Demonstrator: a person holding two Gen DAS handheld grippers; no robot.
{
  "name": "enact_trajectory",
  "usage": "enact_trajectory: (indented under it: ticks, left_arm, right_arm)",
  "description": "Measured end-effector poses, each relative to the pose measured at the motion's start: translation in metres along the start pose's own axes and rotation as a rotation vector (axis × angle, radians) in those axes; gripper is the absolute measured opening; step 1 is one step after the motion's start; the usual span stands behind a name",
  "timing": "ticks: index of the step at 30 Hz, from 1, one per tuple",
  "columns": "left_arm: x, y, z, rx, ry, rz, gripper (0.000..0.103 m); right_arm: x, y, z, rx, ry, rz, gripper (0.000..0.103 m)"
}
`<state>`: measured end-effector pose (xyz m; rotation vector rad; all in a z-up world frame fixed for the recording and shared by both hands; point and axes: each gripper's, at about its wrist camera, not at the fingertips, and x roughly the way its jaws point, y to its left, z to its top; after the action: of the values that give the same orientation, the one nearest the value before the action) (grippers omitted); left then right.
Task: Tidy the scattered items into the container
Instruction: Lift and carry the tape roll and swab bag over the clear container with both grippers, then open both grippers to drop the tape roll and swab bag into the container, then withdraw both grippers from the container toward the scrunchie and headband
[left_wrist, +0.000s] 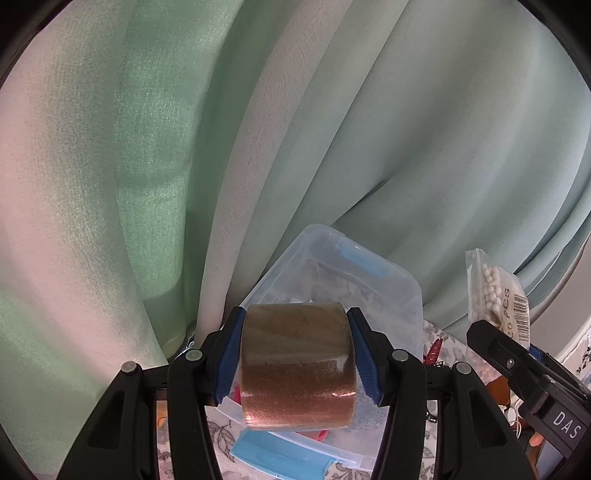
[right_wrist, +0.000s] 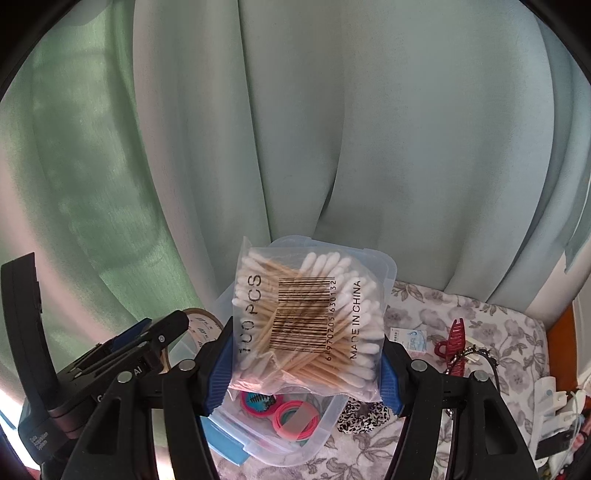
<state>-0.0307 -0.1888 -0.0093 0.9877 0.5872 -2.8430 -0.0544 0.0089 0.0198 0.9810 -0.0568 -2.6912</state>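
My left gripper (left_wrist: 296, 354) is shut on a brown roll of packing tape (left_wrist: 297, 365), held above the clear plastic container (left_wrist: 402, 295) with blue latches. My right gripper (right_wrist: 304, 363) is shut on a clear bag of cotton swabs (right_wrist: 303, 321) with a barcode, also above the container (right_wrist: 317, 439). Inside the box lie pink and teal hair ties (right_wrist: 295, 417). In the left wrist view the right gripper (left_wrist: 517, 365) and the swab bag (left_wrist: 495, 291) appear at the right. In the right wrist view the left gripper (right_wrist: 147, 343) and its tape roll (right_wrist: 203, 325) show at the left.
Pale green curtains (right_wrist: 295, 129) hang close behind the container. On the floral cloth (right_wrist: 498, 325) to the right lie a red hair claw (right_wrist: 454, 343), a small white packet (right_wrist: 410, 338), a leopard-print scrunchie (right_wrist: 362, 417) and white items (right_wrist: 550, 410) at the far right edge.
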Motion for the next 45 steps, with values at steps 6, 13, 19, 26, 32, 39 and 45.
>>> enact_trajectory:
  ticks: [6, 13, 19, 26, 32, 39, 45]
  left_arm:
    - [0.003, 0.002, 0.000, -0.002, 0.010, 0.000, 0.057]
    - [0.000, 0.001, 0.003, -0.007, -0.016, -0.026, 0.059]
    - [-0.003, 0.000, 0.004, -0.012, -0.014, -0.036, 0.068]
    - [0.002, -0.005, 0.002, -0.004, -0.002, -0.026, 0.080]
    - [0.002, -0.013, 0.000, 0.019, 0.005, -0.027, 0.083]
    - [-0.005, -0.022, -0.004, 0.045, -0.010, -0.013, 0.096]
    - [-0.010, -0.039, -0.009, 0.092, -0.020, -0.017, 0.096]
  right_arm:
    - [0.010, -0.001, 0.001, 0.010, 0.019, 0.001, 0.069]
    - [0.020, 0.000, 0.002, 0.005, 0.028, 0.021, 0.073]
    - [0.019, 0.002, 0.002, 0.000, 0.022, 0.031, 0.082]
    - [0.019, 0.000, -0.002, 0.005, 0.032, 0.023, 0.082]
    - [0.013, -0.005, -0.004, 0.015, 0.032, 0.010, 0.082]
    - [0.002, -0.018, -0.010, 0.050, 0.023, -0.010, 0.102]
    - [-0.011, -0.031, -0.018, 0.088, 0.009, -0.016, 0.103]
